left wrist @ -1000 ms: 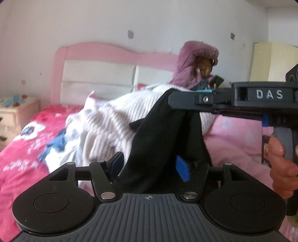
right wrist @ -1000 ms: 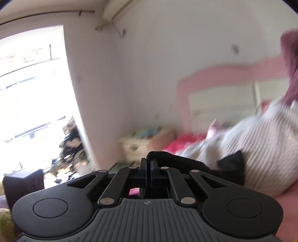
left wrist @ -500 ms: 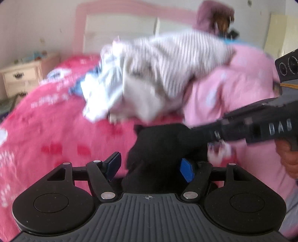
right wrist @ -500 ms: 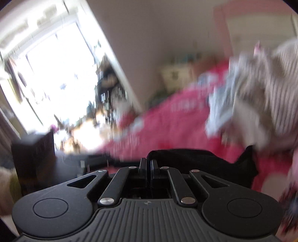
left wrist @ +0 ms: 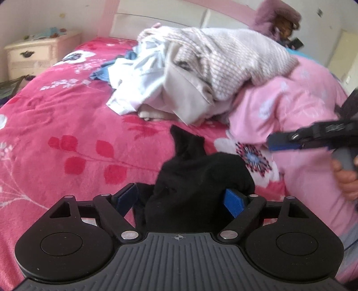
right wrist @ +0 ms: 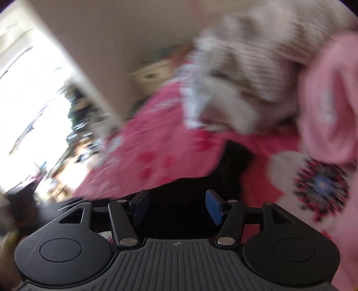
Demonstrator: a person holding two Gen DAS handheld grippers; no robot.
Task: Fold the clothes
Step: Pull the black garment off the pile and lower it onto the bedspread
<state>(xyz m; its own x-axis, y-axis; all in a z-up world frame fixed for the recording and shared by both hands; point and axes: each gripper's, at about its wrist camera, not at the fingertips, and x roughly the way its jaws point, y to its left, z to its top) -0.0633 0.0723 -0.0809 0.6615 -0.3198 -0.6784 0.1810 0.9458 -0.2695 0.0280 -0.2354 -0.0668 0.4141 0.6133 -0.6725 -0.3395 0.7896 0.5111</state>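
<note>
Black garment (left wrist: 197,176) lies crumpled between just-opened left tongs (left wrist: 181,199); right tongs (right wrist: 177,207) released.

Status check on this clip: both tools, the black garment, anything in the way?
Left tool and right tool both just opened. Black garment bunched on red bedspread, unfolded. Clothes pile behind it.

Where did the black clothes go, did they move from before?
Yes. The black garment hung up in front of the pink headboard a second ago; now it lies low on the red bedspread. Both grippers' jaws have just been opening.
</note>
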